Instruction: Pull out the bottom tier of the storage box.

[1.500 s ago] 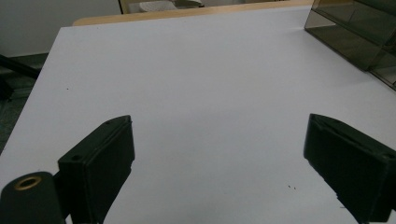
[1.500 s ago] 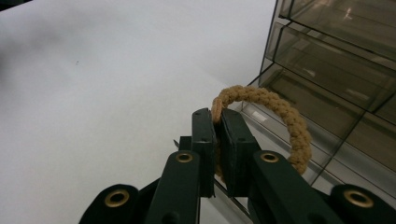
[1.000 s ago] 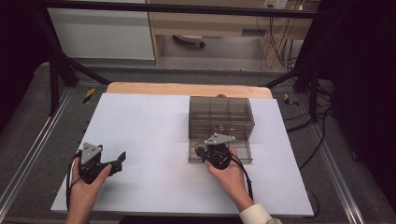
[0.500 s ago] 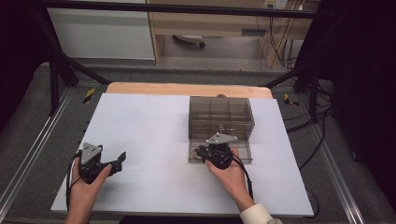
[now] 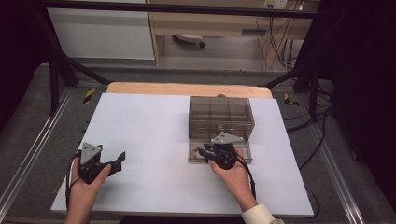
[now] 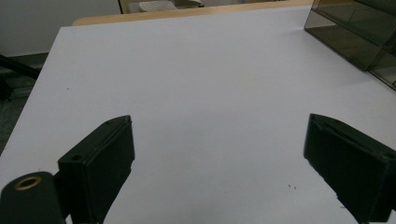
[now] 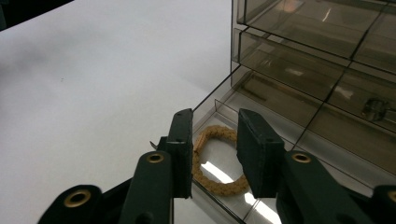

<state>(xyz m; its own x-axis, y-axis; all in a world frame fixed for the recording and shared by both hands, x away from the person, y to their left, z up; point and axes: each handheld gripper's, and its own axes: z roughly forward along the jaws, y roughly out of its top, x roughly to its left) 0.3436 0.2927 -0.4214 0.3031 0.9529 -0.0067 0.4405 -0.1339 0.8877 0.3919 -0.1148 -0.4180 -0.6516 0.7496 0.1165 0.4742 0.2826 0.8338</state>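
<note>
One smoky drawer cabinet (image 5: 221, 116) on the table (image 5: 140, 121) — one rope ring (image 7: 215, 161) in its pulled-out drawer (image 7: 261, 186) — two grippers beside it

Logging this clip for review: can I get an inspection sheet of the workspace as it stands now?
Surface: white table top, wooden strip along its far edge.
Job's things: smoky clear drawer box on the right half; its bottom drawer is pulled out, with a tan rope ring lying inside.
Clutter: nothing seen.
Grippers: right gripper is at the open drawer, jaws just been opening, apart over the drawer's corner and the ring, not pressing on it. Left gripper rests near the table's left front, jaws wide apart, nothing between them.
Cables: a black cable trails from each gripper; more hang beyond the table at the right.
Surroundings: black frame, grey floor, cabinets behind.
</note>
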